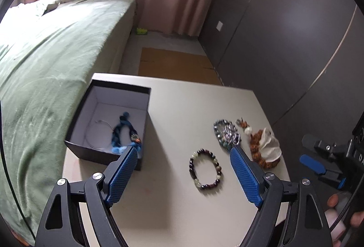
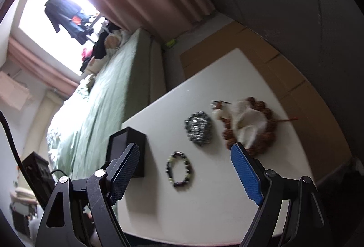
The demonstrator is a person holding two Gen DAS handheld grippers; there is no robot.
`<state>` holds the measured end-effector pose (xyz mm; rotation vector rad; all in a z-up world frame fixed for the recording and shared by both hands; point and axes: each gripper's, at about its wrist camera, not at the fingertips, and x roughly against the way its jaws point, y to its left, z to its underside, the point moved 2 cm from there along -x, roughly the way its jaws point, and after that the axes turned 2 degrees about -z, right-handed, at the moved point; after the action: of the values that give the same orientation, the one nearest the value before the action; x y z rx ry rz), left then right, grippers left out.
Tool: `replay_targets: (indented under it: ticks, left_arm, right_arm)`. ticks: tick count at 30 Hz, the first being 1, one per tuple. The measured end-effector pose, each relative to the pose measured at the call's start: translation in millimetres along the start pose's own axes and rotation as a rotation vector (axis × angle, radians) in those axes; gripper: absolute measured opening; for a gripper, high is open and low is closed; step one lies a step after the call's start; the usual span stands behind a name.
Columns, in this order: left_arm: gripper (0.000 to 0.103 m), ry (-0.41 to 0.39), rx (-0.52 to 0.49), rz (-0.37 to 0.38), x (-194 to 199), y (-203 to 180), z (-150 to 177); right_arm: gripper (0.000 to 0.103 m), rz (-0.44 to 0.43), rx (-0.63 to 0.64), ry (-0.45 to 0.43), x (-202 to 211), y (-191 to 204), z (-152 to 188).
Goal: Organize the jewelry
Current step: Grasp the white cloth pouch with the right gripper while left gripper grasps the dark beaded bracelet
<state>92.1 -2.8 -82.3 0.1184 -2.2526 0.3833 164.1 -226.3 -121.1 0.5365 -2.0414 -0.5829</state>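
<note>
From the left wrist, your left gripper (image 1: 182, 156) hangs above the smooth off-white table (image 1: 177, 106) with its blue ribbed pads spread wide and holding nothing. Between them lies the round bracelet of glossy dark and pale beads (image 1: 206, 169). Just beyond the right pad sits the coiled, glittering silver metal-link bracelet (image 1: 226, 134), and beside it the loop of knobbly brown wooden beads (image 1: 261, 151) with a crumpled cream cloth pouch (image 1: 269, 143) on top. To the left, the square black cardboard box (image 1: 122, 87), white inside, holds a thin wire hoop (image 1: 96, 131) and a braided blue fabric bracelet (image 1: 126, 133).

From the right wrist, your right gripper (image 2: 185, 153) is likewise spread and empty over the same table (image 2: 204, 201). The beaded bracelet (image 2: 179, 169) lies flat between the pads, blurred, with the black box (image 2: 127, 147) to its left.
</note>
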Motion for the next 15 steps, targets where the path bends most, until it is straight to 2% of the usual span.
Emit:
replay_targets:
  ticks: [3,6,10,12,15]
  left_arm:
    - [0.084,0.028,-0.009,0.000,-8.8,-5.7,5.5]
    - [0.079,0.060,-0.018,0.000,-19.6,-12.2,11.2]
    - [0.060,0.127,-0.044,-0.029,-40.6,-18.6,20.4]
    - [0.056,0.165,-0.038,-0.026,-50.8,-18.9,25.9]
    - [0.051,0.192,-0.062,-0.048,-63.2,-22.7,30.6]
  right_arm:
    - [0.083,0.040,-0.021,-0.001,1.2,-13.3,-2.5]
    - [0.083,0.071,-0.044,-0.009,3.5,-25.0,-5.5]
    - [0.081,0.109,-0.064,-0.007,1.8,-36.4,-8.0]
    - [0.071,0.123,-0.066,0.004,-2.7,-39.9,-9.1]
    - [0.064,0.127,-0.070,0.026,-12.0,-43.6,-11.3]
